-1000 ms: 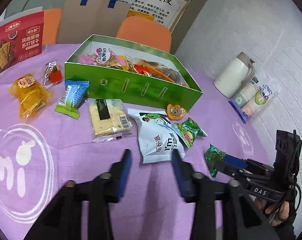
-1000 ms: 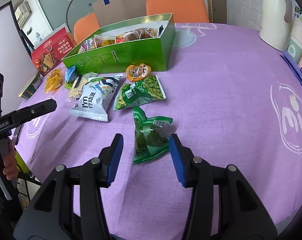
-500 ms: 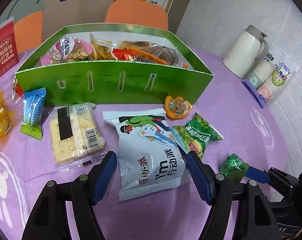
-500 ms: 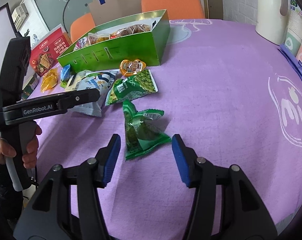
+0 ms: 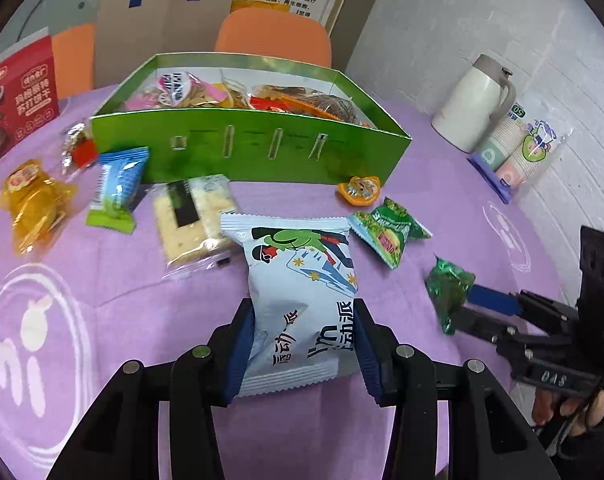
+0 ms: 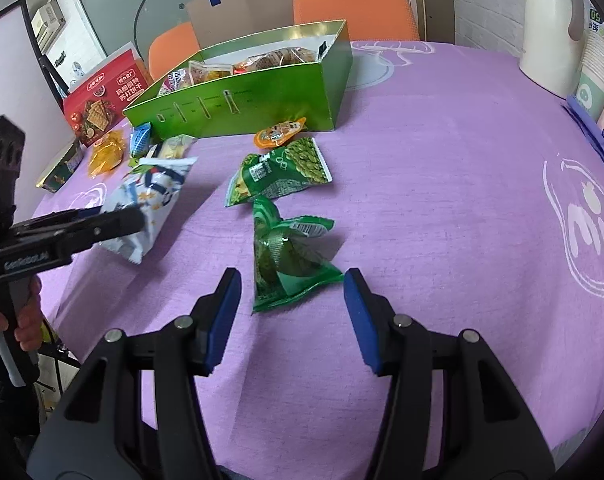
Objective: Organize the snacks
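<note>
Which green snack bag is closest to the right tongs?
The crumpled dark green foil bag, lying just ahead of the open right tongs. The other green bag, the flat pea-print packet, lies farther off, nearer the green cardboard box.

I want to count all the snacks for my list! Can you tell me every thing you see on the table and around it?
Green box: one, green, back of table, full of snacks.
White packet: one, white-blue, between left gripper's fingers.
Green packets: two, near box, before right gripper.
Orange jelly cup: one, by box corner.
Cracker pack: one, clear, front of box.
Blue packet: one, left of crackers.
Yellow packet: one, far left.
Red box: one, back left.
Jug: one, white, right.
Paper cups: one sleeve, beside jug.
Chairs: orange, behind table.
Left gripper: closed on packet.
Right gripper: open.
</note>
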Demonstrator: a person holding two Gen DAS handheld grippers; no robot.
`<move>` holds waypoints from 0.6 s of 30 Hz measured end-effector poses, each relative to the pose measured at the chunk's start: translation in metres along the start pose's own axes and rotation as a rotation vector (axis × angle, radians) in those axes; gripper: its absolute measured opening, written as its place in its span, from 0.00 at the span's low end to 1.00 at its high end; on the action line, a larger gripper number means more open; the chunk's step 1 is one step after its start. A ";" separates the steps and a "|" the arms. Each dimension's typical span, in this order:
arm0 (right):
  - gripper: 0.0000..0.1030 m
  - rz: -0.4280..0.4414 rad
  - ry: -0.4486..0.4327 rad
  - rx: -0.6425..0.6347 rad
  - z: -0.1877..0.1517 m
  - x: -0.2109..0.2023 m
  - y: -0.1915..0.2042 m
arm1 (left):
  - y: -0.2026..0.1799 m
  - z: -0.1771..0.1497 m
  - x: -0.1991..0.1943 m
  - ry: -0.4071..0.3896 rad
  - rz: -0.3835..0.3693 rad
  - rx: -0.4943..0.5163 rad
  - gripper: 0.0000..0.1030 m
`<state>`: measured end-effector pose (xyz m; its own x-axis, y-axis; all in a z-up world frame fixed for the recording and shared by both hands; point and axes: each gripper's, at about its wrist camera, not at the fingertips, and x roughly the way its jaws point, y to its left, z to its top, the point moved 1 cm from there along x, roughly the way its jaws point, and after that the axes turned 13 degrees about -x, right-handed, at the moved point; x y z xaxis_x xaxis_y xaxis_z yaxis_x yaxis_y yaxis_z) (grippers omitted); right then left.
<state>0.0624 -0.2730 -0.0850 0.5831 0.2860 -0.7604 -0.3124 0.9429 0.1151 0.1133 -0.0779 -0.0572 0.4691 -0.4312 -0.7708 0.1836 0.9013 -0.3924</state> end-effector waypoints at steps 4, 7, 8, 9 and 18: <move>0.53 0.009 0.005 -0.003 0.002 0.004 0.005 | 0.018 -0.016 -0.018 -0.016 0.045 -0.033 0.54; 0.57 -0.014 0.010 -0.006 0.002 0.004 0.009 | 0.028 -0.020 -0.021 -0.019 0.052 -0.063 0.74; 0.62 -0.024 0.002 -0.011 0.003 0.003 0.010 | 0.030 -0.020 -0.021 -0.029 0.054 -0.064 0.74; 0.65 -0.033 -0.006 -0.015 0.003 0.001 0.010 | 0.030 -0.020 -0.020 -0.030 0.060 -0.066 0.74; 0.66 -0.056 -0.018 -0.034 0.012 0.005 0.014 | 0.027 -0.017 -0.015 -0.022 0.058 -0.073 0.74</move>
<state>0.0698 -0.2566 -0.0796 0.6136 0.2365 -0.7534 -0.3042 0.9513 0.0509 0.0961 -0.0474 -0.0651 0.4965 -0.3761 -0.7824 0.0920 0.9190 -0.3834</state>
